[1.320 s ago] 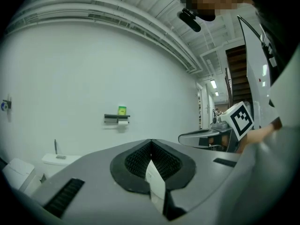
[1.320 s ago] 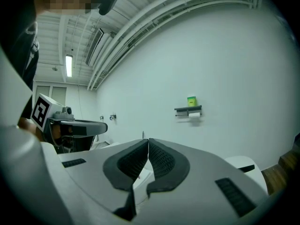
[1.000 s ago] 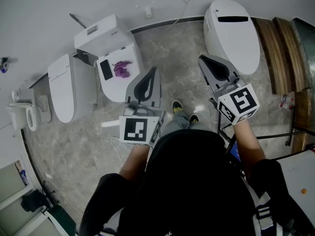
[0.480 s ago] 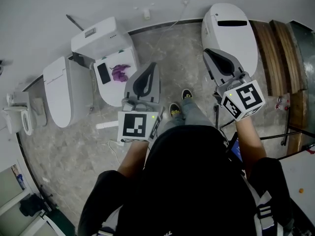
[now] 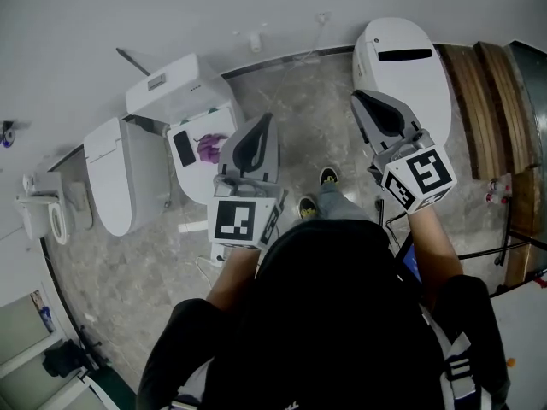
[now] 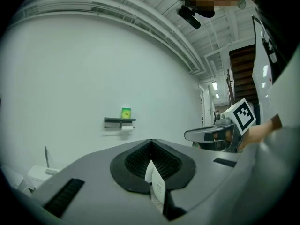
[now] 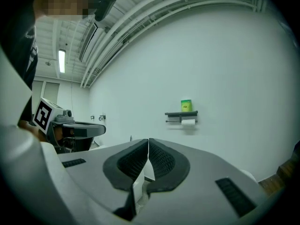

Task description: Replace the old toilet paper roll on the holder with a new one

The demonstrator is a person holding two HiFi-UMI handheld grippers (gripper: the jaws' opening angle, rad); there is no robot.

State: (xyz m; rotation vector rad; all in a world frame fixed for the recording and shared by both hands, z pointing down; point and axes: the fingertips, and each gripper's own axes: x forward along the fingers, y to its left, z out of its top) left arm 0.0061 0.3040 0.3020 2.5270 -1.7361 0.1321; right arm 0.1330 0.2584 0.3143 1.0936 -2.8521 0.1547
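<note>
Left claw (image 6: pixel 151 140) and right claw (image 7: pixel 148 139) are both closed tight, jaws meeting with nothing gripped. Well ahead of them on the wall hangs the holder (image 7: pixel 181 114), the old toilet paper roll (image 7: pixel 188 122) just beneath it and a green object (image 7: pixel 186 105) on top. That roll should be light, soft and easily crushed, so a gentle pinch across its paper body, near the core, looks safest

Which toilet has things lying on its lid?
The middle toilet, with the boxy tank; a black slab and a purple thing lie on it.
</note>
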